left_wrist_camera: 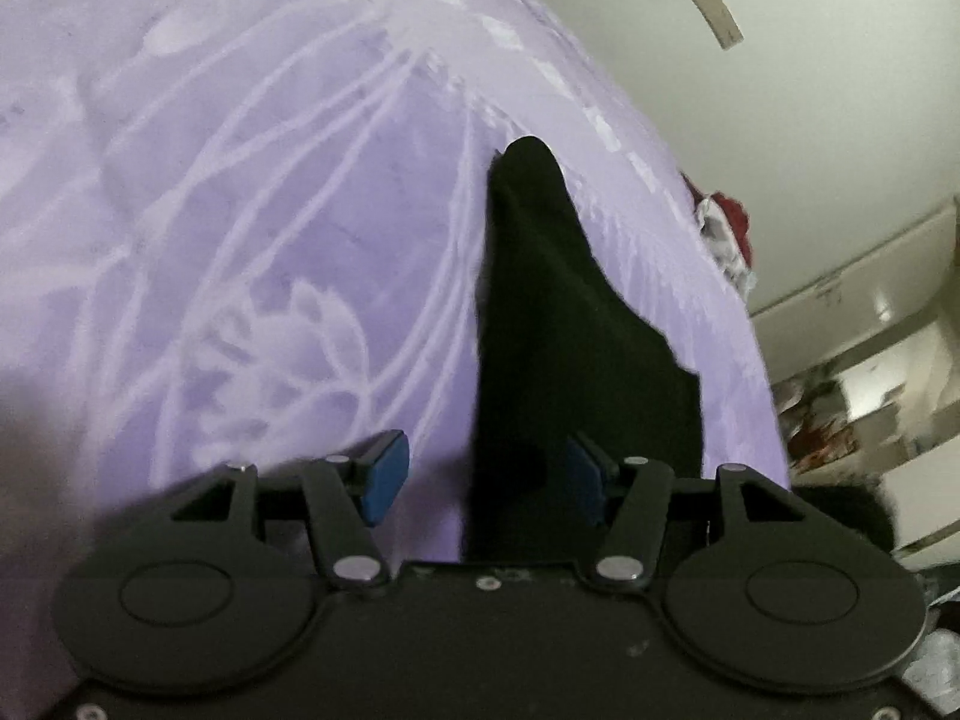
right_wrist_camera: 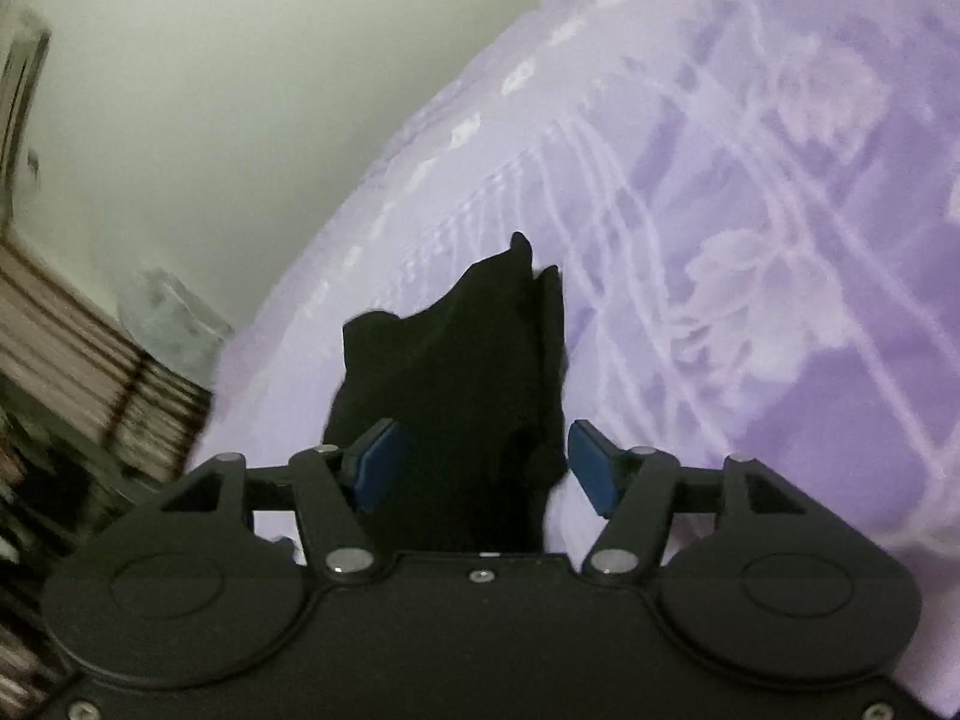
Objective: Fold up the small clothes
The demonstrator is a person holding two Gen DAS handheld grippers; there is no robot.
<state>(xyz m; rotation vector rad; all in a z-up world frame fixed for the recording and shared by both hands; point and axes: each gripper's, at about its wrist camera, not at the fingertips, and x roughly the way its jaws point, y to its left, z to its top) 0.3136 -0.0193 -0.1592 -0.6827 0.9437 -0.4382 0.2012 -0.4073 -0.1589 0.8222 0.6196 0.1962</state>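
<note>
Left wrist view: the left gripper (left_wrist_camera: 489,471) has its jaws apart, and its blue pads (left_wrist_camera: 384,474) press on nothing. A black garment (left_wrist_camera: 552,324) lies on the purple bedspread (left_wrist_camera: 240,240), near the bed's right-hand edge as this camera sees it. The cloth starts under the gripper's body, fills the right half of the gap between the jaws, passes behind the right pad and narrows to a rounded tip farther up the bed. The left pad stands clear of it, over bare bedspread.

Right wrist view: the right gripper (right_wrist_camera: 486,465) is likewise spread open, gripping nothing. The same black garment (right_wrist_camera: 462,372) lies between its jaws and ahead of them, near the bed's left-hand edge in this view. Its crumpled far end rises in uneven peaks. The left pad (right_wrist_camera: 372,468) overlaps the cloth; the right pad stands just beside the cloth's edge, whether touching cannot be told.
</note>
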